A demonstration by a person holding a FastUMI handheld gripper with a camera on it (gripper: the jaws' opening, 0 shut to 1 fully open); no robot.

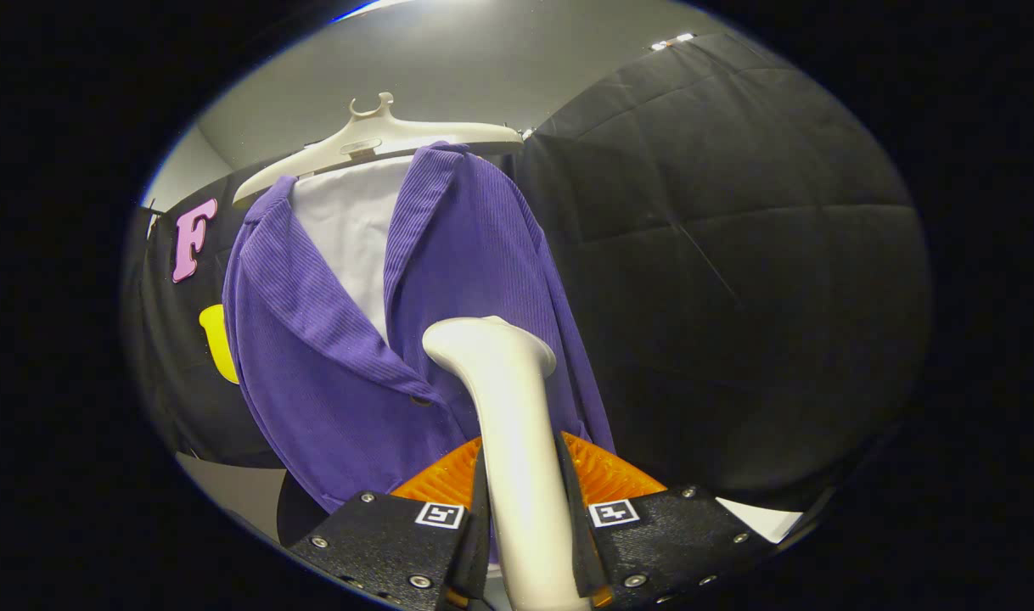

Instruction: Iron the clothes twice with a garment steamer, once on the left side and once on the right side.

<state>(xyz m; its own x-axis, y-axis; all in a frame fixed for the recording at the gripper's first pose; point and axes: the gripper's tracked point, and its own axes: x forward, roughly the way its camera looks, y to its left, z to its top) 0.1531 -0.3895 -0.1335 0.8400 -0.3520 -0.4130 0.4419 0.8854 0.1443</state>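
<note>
While the gripper (525,526) at the bottom centre of the frame has both fingers clenched on the handle of the steamer (508,424), the steamer rises straight ahead between them, long axis running from bottom centre up toward mid-frame
Its flared head sits at frame centre, pointing up and forward at the jacket (449,339)
Jacket: purple, ribbed, hung on a pale hanger (381,140) at upper centre-left, over a white shirt (351,229) showing at the open collar; its length runs from there down toward the fingers
Steamer head lies in front of the jacket's front panel on the picture's right side, just right of the lapel and close to the button line; touching or just short of the cloth, cannot tell
Judgement: next stroke turns on running the head along the jacket's length on this panel; the panel left of the lapel lies further off
</note>
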